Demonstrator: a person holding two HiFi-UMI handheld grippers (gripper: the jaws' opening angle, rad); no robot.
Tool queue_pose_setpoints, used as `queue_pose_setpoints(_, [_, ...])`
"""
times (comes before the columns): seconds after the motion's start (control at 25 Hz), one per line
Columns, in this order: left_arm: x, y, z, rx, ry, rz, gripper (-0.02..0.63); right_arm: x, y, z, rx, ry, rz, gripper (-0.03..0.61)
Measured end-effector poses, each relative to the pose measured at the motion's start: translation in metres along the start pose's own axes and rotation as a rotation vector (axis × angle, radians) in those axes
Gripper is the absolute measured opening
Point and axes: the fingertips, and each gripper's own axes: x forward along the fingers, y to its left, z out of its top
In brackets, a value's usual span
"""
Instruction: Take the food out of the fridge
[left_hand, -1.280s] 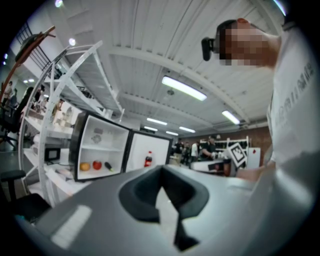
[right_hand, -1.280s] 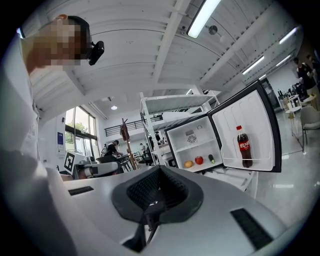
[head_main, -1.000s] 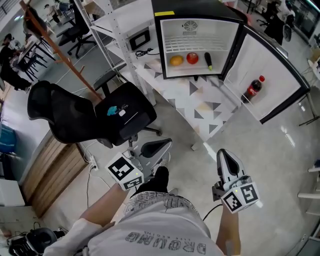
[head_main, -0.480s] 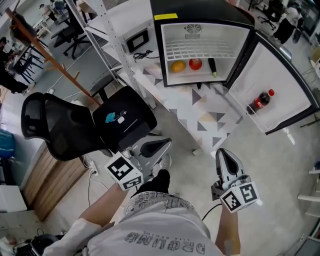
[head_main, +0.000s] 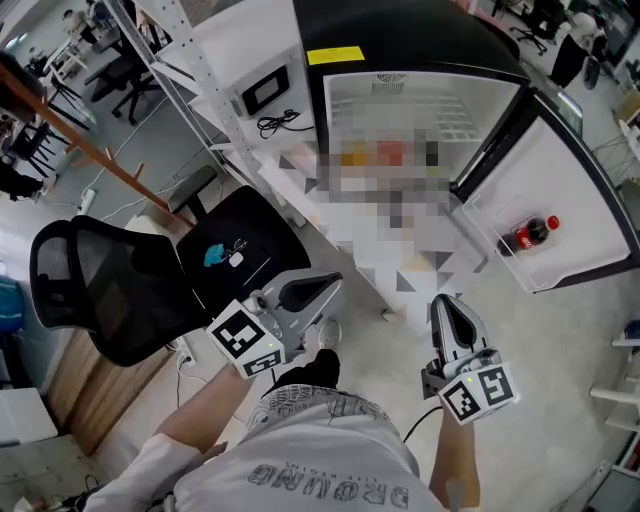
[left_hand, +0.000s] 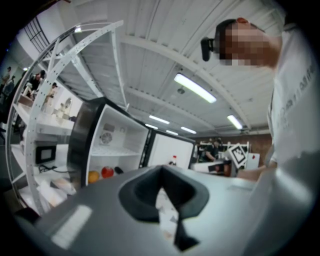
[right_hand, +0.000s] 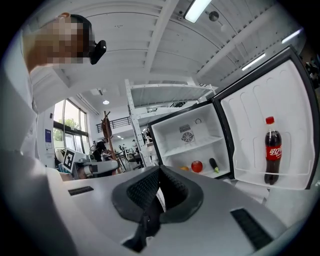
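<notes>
— How is the left gripper (left_hand: 162, 202) found?
— Its jaws are pressed together; nothing is held.
— And the food?
— It is laid in a row on the floor of the open fridge (right_hand: 200, 127): an orange fruit (right_hand: 185, 168), a red fruit (right_hand: 197, 166), then a dark vegetable (right_hand: 214, 165), its long axis run front to back. A cola bottle (right_hand: 272, 150) is stood upright in the door, cap up.
— The right gripper (right_hand: 159, 195)?
— Closed likewise, empty, well apart from the fridge.

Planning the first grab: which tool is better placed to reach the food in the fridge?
Probably right: right tool points at the open fridge; left tool sits beside the chair.
</notes>
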Motion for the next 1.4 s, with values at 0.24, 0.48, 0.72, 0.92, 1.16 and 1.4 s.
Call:
queue_pose_setpoints(0.24, [0.014, 0.041, 0.008, -0.01, 0.011, -0.02, 0.006, 0.041, -0.011, 0.006, 0.007, 0.011, -0.024, -0.009])
queue_pose_setpoints(0.48, [0.03, 0.066, 0.01, 0.04, 0.05, -0.05, 0.006, 0.074, -0.024, 0.01, 0.007, 0.017, -0.057, -0.009])
queue_pose_setpoints(0.72, [0.042, 0.084, 0.014, 0.033, 0.046, -0.077, 0.006, 0.096, -0.033, 0.014, -0.001, 0.014, -0.08, -0.009])
queue_pose_setpoints(0.92, [0.051, 0.092, 0.012, 0.024, 0.057, -0.094, 0.006, 0.104, -0.046, 0.018, -0.003, 0.015, -0.104, -0.009])
queue_pose_setpoints(1.16, [0.063, 0.099, 0.01, 0.021, 0.074, -0.094, 0.006, 0.114, -0.067, 0.018, -0.016, 0.022, -0.117, -0.009])
queue_pose_setpoints(1.4, [0.075, 0.103, 0.003, 0.016, 0.092, -0.065, 0.006, 0.13, -0.097, 0.013, -0.029, 0.036, -0.121, -0.009])
